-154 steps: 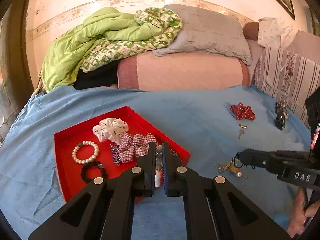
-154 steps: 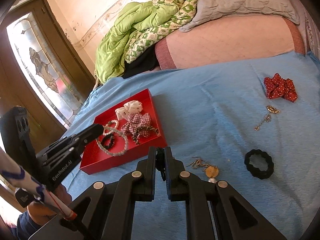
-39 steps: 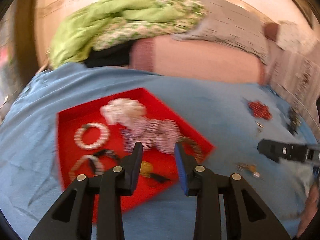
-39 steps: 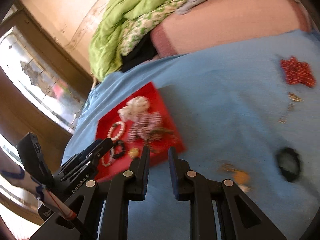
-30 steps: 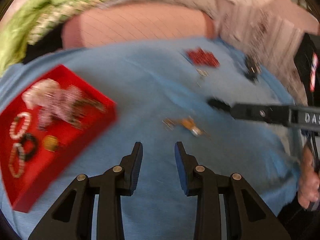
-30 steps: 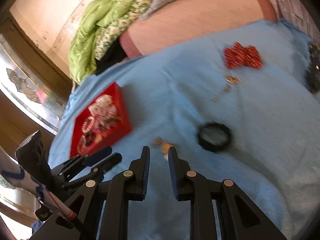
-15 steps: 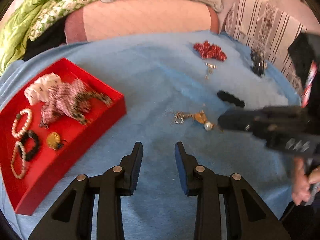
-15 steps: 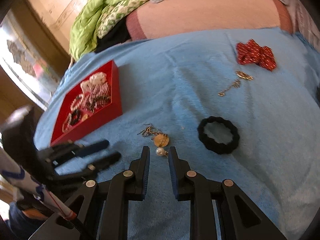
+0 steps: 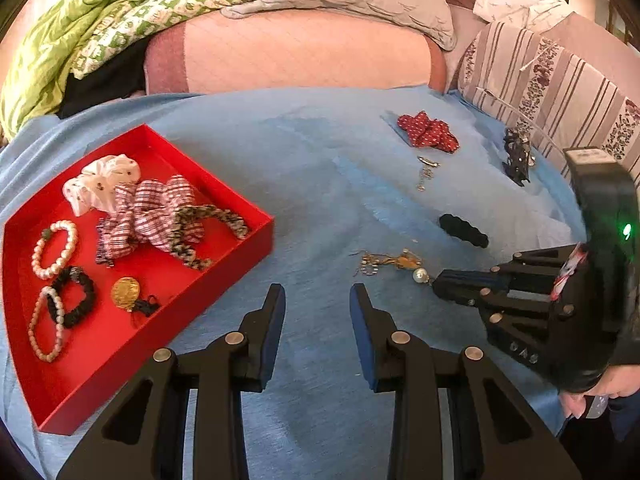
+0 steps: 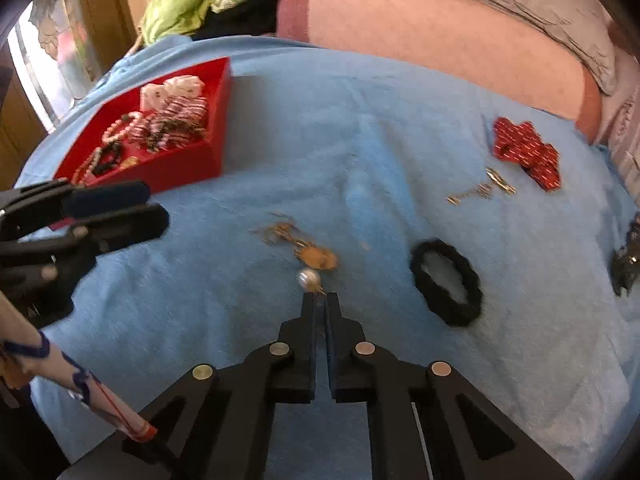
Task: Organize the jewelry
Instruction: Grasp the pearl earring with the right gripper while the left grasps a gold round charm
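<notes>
A red tray (image 9: pixel 240 248) (image 10: pixel 188 168) on the blue bedspread holds scrunchies, bead bracelets and a gold pendant. A gold necklace with a pearl (image 9: pixel 394 262) (image 10: pixel 308 256) lies on the spread. My right gripper (image 10: pixel 319 298) (image 9: pixel 438 282) is shut with its tips at the pearl end of the necklace; whether it pinches the necklace I cannot tell. My left gripper (image 9: pixel 317 296) (image 10: pixel 148 206) is open and empty, over bare spread between tray and necklace. A black hair tie (image 10: pixel 446 282) (image 9: pixel 464 230), a small gold chain (image 10: pixel 480 190) (image 9: pixel 426 172) and a red scrunchie (image 10: pixel 526 152) (image 9: pixel 428 132) lie farther right.
A black hair clip (image 9: pixel 518 156) (image 10: pixel 626 258) lies near the right edge by a striped pillow (image 9: pixel 560 88). A pink bolster (image 9: pixel 300 52), grey pillow and green quilt (image 9: pixel 80 28) line the back. A window (image 10: pixel 48 60) is at far left.
My right gripper has closed and come down to the pearl end of the necklace. My left gripper, which dropped an item in the tray earlier, stays open and has held near the tray.
</notes>
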Tool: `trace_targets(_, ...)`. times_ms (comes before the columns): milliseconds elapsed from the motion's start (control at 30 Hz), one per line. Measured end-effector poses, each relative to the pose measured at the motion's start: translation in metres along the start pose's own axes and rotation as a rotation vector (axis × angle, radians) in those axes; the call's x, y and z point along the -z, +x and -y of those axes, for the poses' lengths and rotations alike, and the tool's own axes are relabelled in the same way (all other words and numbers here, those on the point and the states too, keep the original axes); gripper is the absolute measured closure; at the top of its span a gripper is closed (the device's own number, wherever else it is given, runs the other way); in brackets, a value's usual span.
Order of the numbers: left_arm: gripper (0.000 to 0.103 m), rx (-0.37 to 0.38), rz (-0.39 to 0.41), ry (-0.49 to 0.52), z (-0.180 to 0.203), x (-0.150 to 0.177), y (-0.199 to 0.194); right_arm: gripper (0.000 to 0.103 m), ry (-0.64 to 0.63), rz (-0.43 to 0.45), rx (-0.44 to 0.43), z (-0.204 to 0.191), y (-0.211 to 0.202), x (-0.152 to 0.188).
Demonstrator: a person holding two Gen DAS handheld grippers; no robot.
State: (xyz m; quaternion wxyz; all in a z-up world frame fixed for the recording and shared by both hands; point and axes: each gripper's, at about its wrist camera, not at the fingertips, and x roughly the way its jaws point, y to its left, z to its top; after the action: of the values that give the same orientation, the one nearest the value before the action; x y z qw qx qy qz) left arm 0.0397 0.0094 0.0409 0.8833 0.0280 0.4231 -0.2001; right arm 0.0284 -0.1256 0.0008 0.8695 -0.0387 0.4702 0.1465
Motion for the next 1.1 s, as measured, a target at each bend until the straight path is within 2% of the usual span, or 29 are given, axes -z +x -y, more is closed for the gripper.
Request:
trace_targets(133,0.071,0.036,-0.004,0.012,0.011,-0.002,0.005,0.1,0.102,0.066,-0.058,0.026,-0.024,0.0)
trace_targets(233,0.07,0.035,-0.003,0.024,0.018,-0.001,0.009,0.1,0.15,0.123,-0.112,0.039,-0.041,-0.003)
trace_targets(333,0.068,0.021,-0.003,0.032,0.025,-0.002,0.013,0.1,0.172,0.149,-0.142,0.042,-0.047,-0.005)
trace_targets(467,0.054,0.038,-0.024,0.035,0.037,-0.005,0.024,0.1,0.212,0.157,-0.179,0.049,-0.05,-0.004)
trace_targets(600,0.053,0.048,-0.044,0.063,0.057,-0.013,0.038,0.1,0.26,0.19,-0.201,0.058,-0.057,-0.006)
trace_targets(700,0.054,0.018,-0.067,0.074,0.066,-0.017,0.055,0.099,0.295,0.194,-0.223,0.064,-0.058,-0.003)
trace_targets(767,0.067,0.019,-0.077,0.07,0.069,-0.019,0.067,0.099,0.306,0.189,-0.225,0.067,-0.057,-0.002)
trace_targets(800,0.07,0.015,-0.07,0.068,0.07,-0.02,0.069,0.099,0.308,0.187,-0.228,0.068,-0.057,-0.002)
trace_targets(867,0.085,0.01,-0.056,0.061,0.071,-0.023,0.072,0.099,0.316,0.185,-0.232,0.07,-0.056,-0.001)
trace_targets(967,0.085,-0.03,-0.046,0.066,0.067,-0.02,0.071,0.099,0.32,0.175,-0.254,0.071,-0.053,-0.002)
trace_targets(1100,0.085,-0.006,-0.056,0.048,0.056,-0.018,0.058,0.099,0.302,0.163,-0.269,0.066,-0.049,-0.005)
